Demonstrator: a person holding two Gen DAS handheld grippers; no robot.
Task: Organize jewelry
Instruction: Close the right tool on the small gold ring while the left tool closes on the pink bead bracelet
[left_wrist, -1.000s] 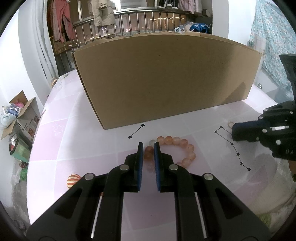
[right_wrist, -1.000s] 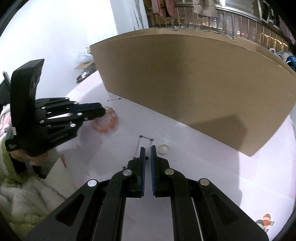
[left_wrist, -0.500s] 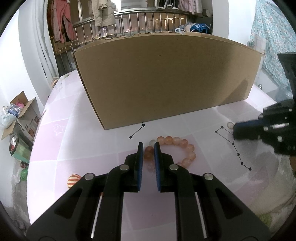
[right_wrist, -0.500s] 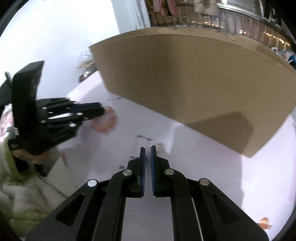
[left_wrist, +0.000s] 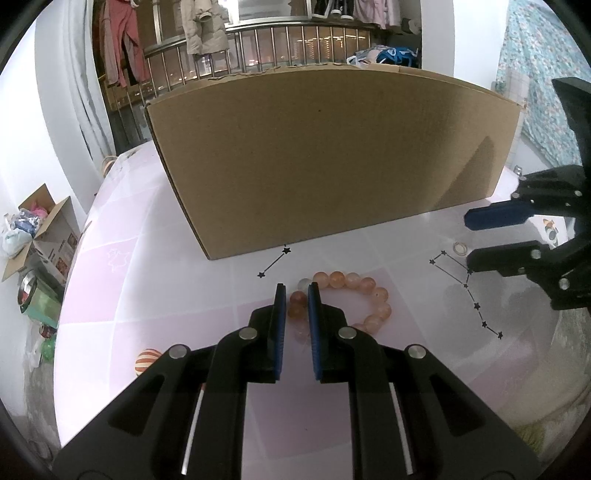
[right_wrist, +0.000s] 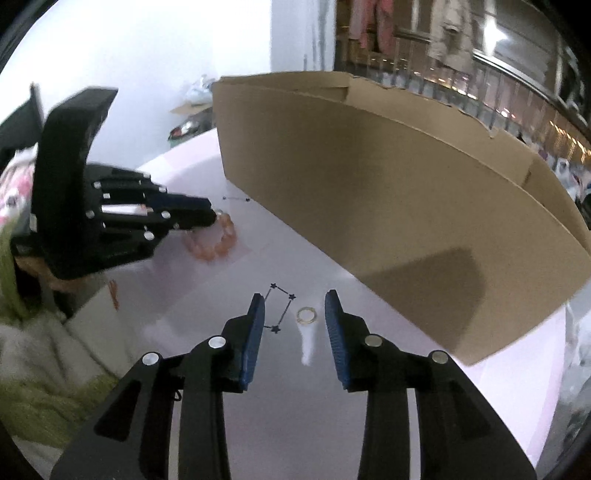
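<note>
My right claw (right_wrist: 293, 310), pressed together a second ago, is opening over the small ring (right_wrist: 306, 315) on the counter (right_wrist: 258, 424). My left claw (left_wrist: 296, 295) pinches the bead bracelet (left_wrist: 354, 295) beside the cardboard box (left_wrist: 332, 158).

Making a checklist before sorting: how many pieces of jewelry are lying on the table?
2. A bead bracelet lies before the cardboard box, its near side between the left gripper's fingers; a small ring lies ahead of the opening right gripper. The box may hide others.

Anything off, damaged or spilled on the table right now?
Nothing spilled or askew. The bead bracelet lies intact in a loop and the small ring lies flat. Only oddity: the cardboard box has a ragged, torn top edge.
</note>
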